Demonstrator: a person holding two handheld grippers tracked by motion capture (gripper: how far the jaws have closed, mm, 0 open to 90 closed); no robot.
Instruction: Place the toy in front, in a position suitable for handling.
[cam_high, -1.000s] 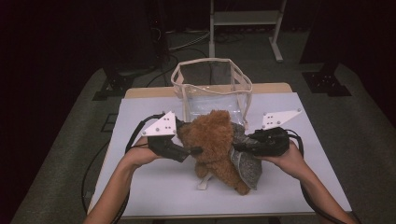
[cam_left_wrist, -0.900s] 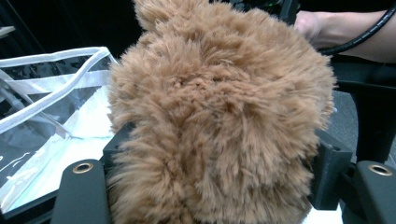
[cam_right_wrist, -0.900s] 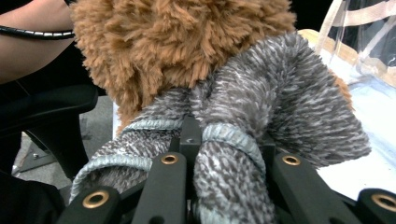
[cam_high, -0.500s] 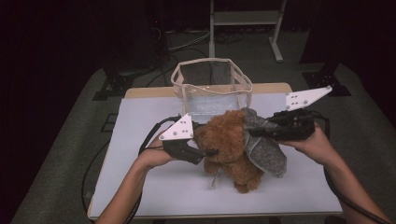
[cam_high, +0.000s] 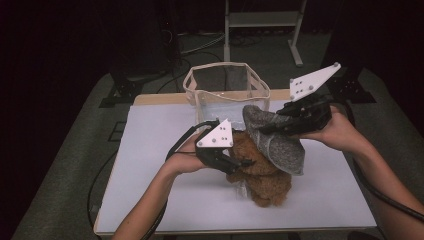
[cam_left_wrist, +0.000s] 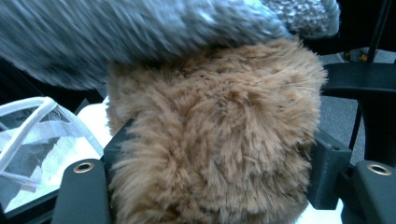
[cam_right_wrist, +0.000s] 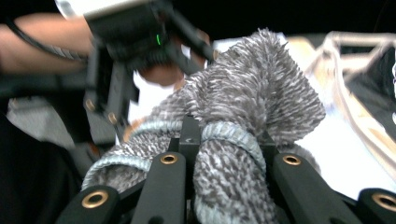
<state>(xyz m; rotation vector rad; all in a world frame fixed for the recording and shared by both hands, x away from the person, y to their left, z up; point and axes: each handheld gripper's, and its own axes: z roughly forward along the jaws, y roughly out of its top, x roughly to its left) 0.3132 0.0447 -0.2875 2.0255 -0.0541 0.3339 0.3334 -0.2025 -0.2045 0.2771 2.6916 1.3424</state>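
A brown teddy bear lies on the white table. My left gripper is shut on its furry body; the jaws have just eased slightly wider with the bear still pressed between them. My right gripper is raised above the bear and shut on a grey knit garment, which hangs from it down over the bear's upper part. Between the right jaws the bunched knit and its ribbed hem are pinched. The grey fabric drapes across the bear's top in the left gripper view.
A clear plastic bag with pale trim stands open at the table's back edge, just behind both grippers, also seen as the bag. A metal stand is on the floor beyond. Cables trail off the table's left and right sides.
The right gripper has risen, lifting the grey garment up off the bear. The left hand and the bear have shifted rightward toward the table's middle.
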